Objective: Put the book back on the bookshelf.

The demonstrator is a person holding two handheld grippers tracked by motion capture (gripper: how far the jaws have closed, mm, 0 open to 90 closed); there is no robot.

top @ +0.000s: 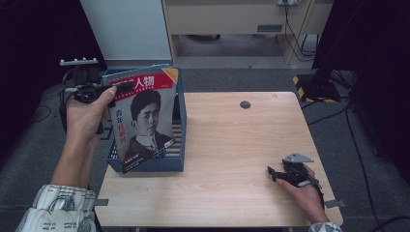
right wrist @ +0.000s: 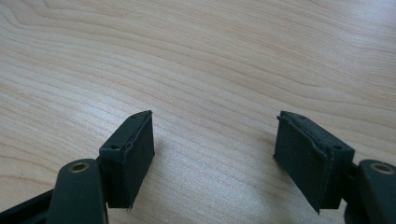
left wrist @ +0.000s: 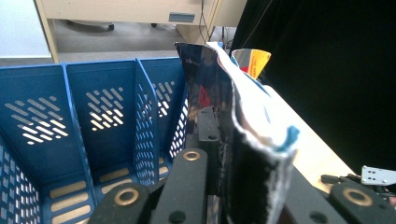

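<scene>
A magazine with a portrait and a red title band stands tilted over the blue file rack at the table's left. My left gripper is shut on the magazine's upper left edge. In the left gripper view the magazine runs edge-on between the jaws, above the rack's right-hand slot. My right gripper rests low on the table near the front right, held by a hand. Its fingers stand wide apart with only bare wood between them.
The blue rack has several slatted compartments. The wooden table has a small dark round hole near its far edge. Behind it stand a white panel and a wooden cabinet; cables lie on the floor at the right.
</scene>
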